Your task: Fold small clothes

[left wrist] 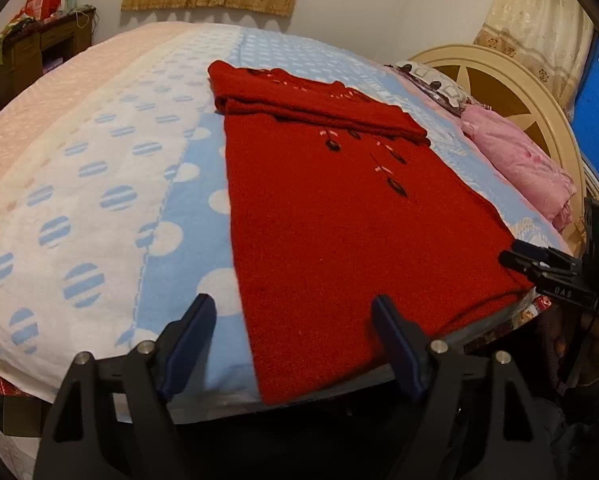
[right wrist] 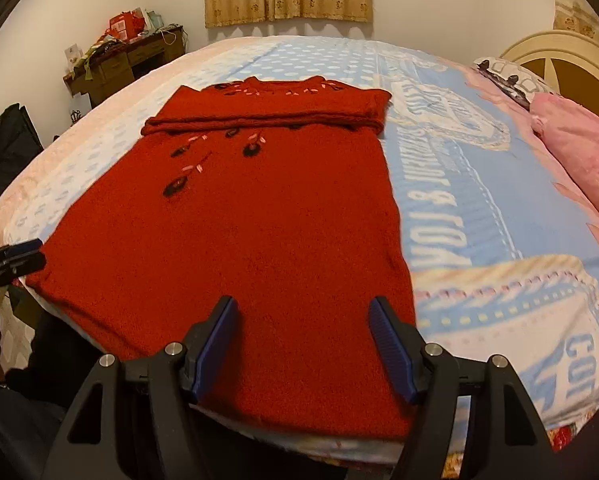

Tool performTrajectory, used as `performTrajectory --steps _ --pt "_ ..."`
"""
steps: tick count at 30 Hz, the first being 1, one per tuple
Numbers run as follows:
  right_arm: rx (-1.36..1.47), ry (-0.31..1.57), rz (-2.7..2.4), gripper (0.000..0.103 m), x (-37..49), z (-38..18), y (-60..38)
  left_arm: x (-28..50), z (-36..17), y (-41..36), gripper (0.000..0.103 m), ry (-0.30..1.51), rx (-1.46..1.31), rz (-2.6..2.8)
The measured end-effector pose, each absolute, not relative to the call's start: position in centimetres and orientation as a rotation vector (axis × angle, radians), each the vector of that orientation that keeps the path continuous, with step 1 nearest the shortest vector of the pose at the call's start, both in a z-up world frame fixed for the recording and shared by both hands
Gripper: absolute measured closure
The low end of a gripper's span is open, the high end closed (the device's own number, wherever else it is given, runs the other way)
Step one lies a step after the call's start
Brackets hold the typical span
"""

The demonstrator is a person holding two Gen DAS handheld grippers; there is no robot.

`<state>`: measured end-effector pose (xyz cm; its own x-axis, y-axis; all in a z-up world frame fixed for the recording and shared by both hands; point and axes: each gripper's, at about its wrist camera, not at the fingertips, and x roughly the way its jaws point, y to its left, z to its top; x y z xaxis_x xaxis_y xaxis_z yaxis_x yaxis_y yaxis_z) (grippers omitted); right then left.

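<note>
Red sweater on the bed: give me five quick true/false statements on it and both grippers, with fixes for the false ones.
1. The red sweater lies flat on the bed, its sleeves folded across the chest. True.
2. The left gripper is clamped on the sweater's hem. False: its jaws stand apart over the near hem corner, nothing pinched.
3. The right gripper is open, over the hem near the sweater's other side edge. True.
4. The sweater is plain, with no decoration. False: dark and pink embroidered flowers run down from the neckline.
5. A pink pillow lies by the headboard, apart from the sweater. True.
</note>
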<state>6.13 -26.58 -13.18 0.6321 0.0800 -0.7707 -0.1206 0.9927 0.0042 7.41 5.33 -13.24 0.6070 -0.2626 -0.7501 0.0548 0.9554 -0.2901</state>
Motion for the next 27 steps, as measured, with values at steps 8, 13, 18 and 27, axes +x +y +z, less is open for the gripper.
performTrajectory --steps 8,13,18,27 --pt "-0.002 0.874 0.101 0.034 4.4 -12.8 -28.1 7.2 -13.4 4.7 0.026 0.912 -0.238 -0.209" --pt "0.026 0.854 0.083 0.034 3.0 -12.0 -29.5 7.0 -13.0 4.4 0.037 0.921 -0.224 -0.224" --pt "0.098 0.85 0.066 0.034 2.5 -11.9 -31.4 6.7 -13.0 4.2 0.038 0.927 -0.219 -0.23" --pt "0.177 0.888 0.182 0.041 2.5 -12.9 -31.0 6.1 -12.6 4.2 0.038 0.951 -0.214 -0.224"
